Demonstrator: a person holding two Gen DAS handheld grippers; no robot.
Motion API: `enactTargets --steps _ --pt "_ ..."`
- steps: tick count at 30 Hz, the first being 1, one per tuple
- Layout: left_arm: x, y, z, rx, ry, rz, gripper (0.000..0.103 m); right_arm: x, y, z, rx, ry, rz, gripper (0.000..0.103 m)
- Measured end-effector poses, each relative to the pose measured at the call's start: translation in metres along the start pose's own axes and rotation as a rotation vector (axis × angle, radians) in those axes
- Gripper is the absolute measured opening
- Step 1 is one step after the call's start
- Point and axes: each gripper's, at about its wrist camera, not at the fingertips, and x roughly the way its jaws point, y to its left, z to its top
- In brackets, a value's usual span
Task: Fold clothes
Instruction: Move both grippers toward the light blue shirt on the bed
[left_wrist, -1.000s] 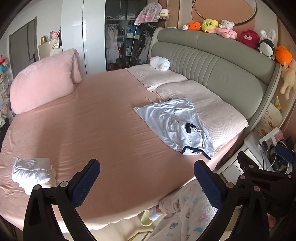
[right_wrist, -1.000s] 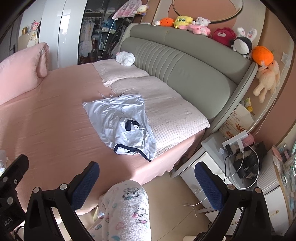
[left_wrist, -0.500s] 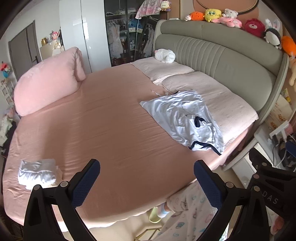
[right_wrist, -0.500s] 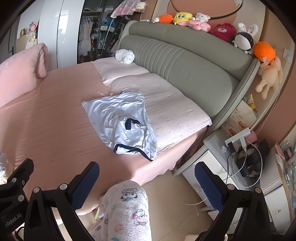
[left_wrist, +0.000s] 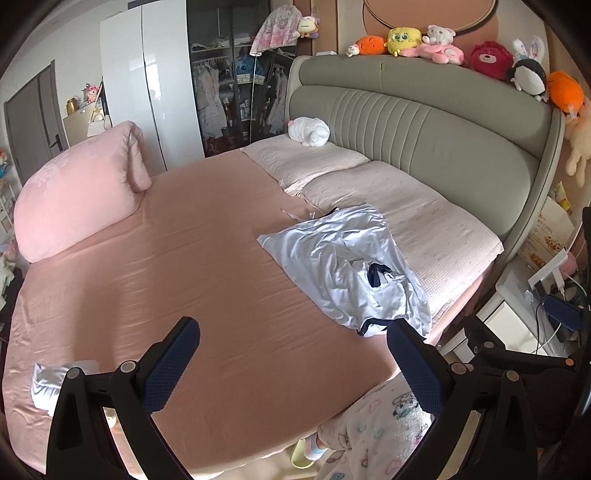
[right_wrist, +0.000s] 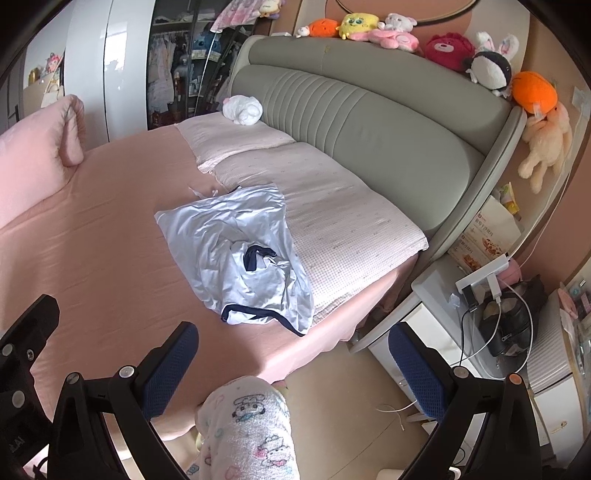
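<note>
lying crumpled on pink bed (left_wrist: 184, 280), blue shirt (left_wrist: 343, 269), grey headboard (left_wrist: 443, 125)

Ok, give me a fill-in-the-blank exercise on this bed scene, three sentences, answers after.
1. The light blue garment lies crumpled on the ____ bed sheet.
2. The left gripper and the right gripper are both ____, holding nothing.
3. The garment's trim is dark ____.

Missing words: pink; open; blue
</note>
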Motion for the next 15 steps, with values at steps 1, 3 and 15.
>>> enactTargets --steps 1,3,15 --pt "0.008 0.002 0.002 0.002 0.009 0.0 0.103 0.003 -0.001 0.002 0.003 0.003 0.0 0.103" --pt "0.021 0.004 0.006 0.005 0.026 0.001 0.103 0.01 -0.003 0.006 0.008 0.011 0.002 0.103" --pt "0.058 -0.007 0.024 0.048 0.094 0.025 0.103 0.059 -0.012 0.017 0.046 0.078 0.036 0.103"
